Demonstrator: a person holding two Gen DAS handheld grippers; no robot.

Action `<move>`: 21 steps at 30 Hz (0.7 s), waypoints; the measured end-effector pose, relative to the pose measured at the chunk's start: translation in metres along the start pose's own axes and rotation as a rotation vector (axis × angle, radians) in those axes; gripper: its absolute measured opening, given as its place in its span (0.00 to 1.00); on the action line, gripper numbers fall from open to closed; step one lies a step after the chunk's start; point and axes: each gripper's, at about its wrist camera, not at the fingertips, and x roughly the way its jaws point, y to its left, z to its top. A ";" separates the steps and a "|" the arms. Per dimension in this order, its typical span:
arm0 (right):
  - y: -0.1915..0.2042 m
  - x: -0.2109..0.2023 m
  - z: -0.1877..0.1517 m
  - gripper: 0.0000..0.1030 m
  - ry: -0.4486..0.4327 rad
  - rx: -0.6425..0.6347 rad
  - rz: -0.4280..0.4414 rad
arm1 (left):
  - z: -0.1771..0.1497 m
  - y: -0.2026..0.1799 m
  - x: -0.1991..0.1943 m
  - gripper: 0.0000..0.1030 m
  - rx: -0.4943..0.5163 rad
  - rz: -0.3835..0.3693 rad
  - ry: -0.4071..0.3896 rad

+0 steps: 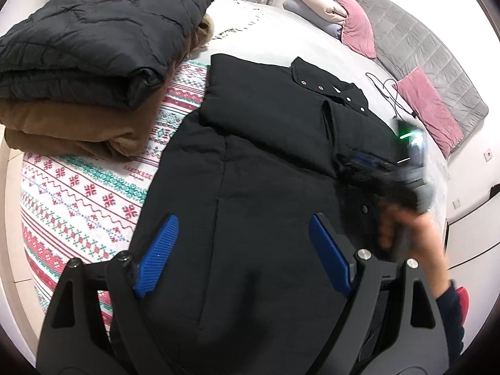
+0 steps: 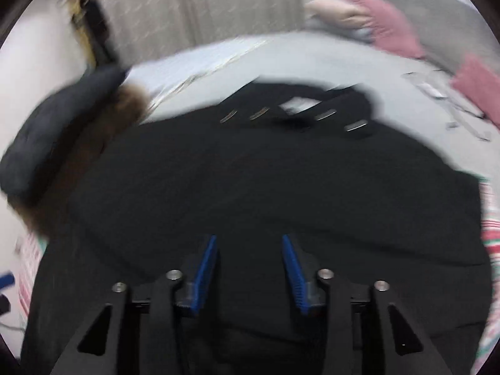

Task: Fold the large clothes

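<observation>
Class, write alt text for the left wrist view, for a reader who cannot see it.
Open left tongs hover over a black coat spread on a patterned bedspread. Folded dark grey and brown coats are stacked at left; the blurred right tongs are at the coat's right side.

A black padded coat (image 1: pixel 250 162) is laid flat on the bed, collar with metal snaps (image 1: pixel 320 87) toward 1 o'clock, one sleeve folded across.

We hold the left gripper (image 1: pixel 242 250) wide open; the right gripper (image 2: pixel 249 268) is partly open, motion-blurred, at the right.
</observation>
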 end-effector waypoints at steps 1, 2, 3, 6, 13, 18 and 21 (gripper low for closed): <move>0.010 0.006 -0.005 0.40 -0.030 -0.021 -0.054 | 0.001 0.003 -0.002 0.83 -0.006 -0.004 -0.002; 0.019 0.008 -0.004 0.40 -0.065 -0.038 -0.107 | 0.002 0.007 -0.004 0.83 -0.010 -0.007 -0.006; 0.020 0.004 -0.003 0.40 -0.059 -0.027 -0.118 | 0.003 0.009 -0.006 0.83 -0.015 -0.006 -0.010; 0.006 -0.009 0.000 0.40 -0.018 0.110 -0.050 | 0.007 0.025 -0.019 0.83 -0.051 0.002 -0.047; -0.008 -0.093 -0.056 0.40 -0.035 0.140 0.068 | -0.007 0.036 -0.054 0.83 -0.044 0.001 -0.105; -0.052 -0.120 -0.125 0.41 0.064 0.226 0.103 | -0.024 0.030 -0.084 0.83 0.024 0.018 -0.171; -0.086 -0.130 -0.164 0.45 0.093 0.297 0.081 | -0.039 0.031 -0.089 0.83 0.055 0.082 -0.193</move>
